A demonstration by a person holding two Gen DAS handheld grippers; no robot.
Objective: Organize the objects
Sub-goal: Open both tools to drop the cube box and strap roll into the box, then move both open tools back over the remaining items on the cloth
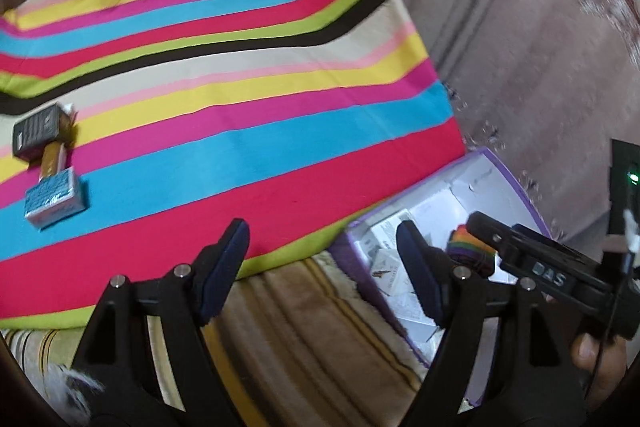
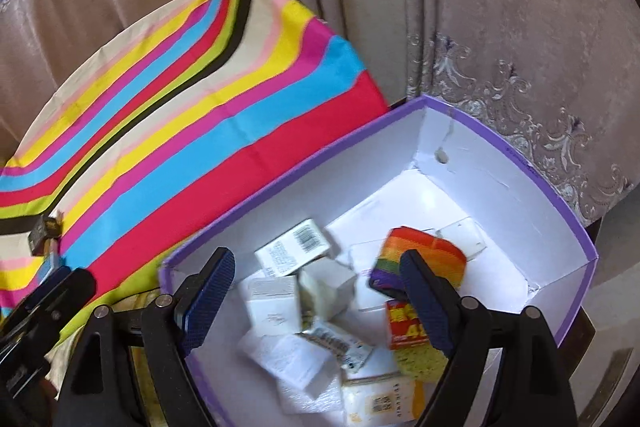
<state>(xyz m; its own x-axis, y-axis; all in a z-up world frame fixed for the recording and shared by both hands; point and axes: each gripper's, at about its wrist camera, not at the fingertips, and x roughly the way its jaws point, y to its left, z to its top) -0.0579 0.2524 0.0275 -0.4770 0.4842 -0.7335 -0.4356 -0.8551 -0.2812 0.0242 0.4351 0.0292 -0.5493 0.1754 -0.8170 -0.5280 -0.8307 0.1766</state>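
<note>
left fingers (image 1: 320, 267): wide apart, empty
right fingers (image 2: 316, 295): wide apart, empty, over the purple box (image 2: 576, 223)
leftovers: three small boxes (image 1: 48, 163) far left of the left fingers
tip: grab one squarely

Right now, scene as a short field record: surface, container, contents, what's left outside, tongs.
surface: striped cloth
container: purple box, open top, white inside, beside the cloth
contents: rainbow-striped box, barcode carton, red-and-yellow pack, several white cartons
left outside: dark box, tan box, blue box, clustered on the cloth
left tongs: open, nothing between them
right tongs: open over the box, gripping nothing
</note>
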